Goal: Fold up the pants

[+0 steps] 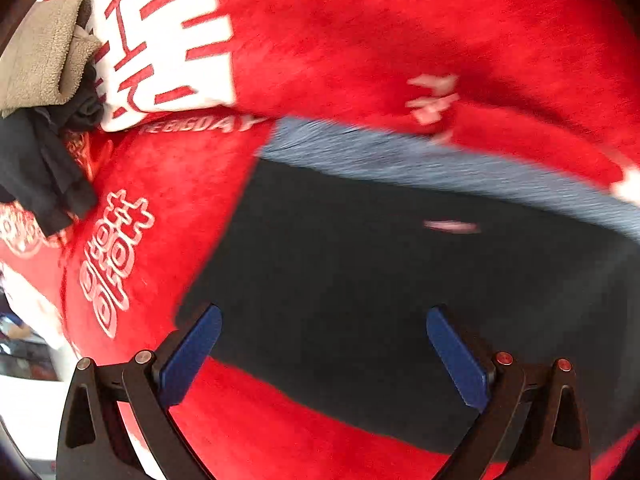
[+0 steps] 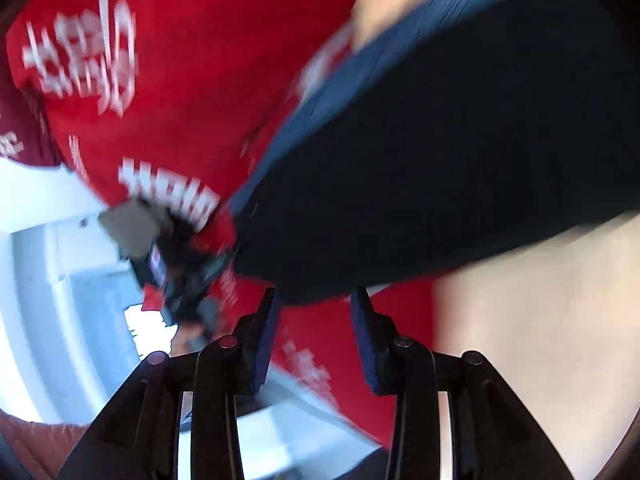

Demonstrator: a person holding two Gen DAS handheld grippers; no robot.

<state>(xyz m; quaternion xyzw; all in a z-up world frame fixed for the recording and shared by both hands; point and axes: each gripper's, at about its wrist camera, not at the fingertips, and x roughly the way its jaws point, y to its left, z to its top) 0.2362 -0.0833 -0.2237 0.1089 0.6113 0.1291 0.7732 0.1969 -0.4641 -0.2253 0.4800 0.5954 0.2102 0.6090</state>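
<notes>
Red plush blanket [image 1: 360,40] with white print, partly readable "DAY", lies ahead of my wide-open left gripper [image 1: 324,356], under folded black pants [image 1: 380,280]; only this view shows a beige fleece cloth [image 1: 44,52]. My right gripper [image 2: 316,336] is open too, empty.

- I see the pants [image 1: 360,280] as black with a grey-blue ribbed band.
- The blanket [image 1: 360,40] under them is red with white lettering.
- My grippers' pads [image 1: 192,360] are blue on black arms.
- A tan cloth [image 1: 44,52] lies off to one side.

The left gripper [image 1: 324,354] hangs with its blue-padded jaws spread wide, nothing between them; the right gripper [image 2: 314,334] has its jaws parted more narrowly, likewise holding nothing, its view motion-blurred.
</notes>
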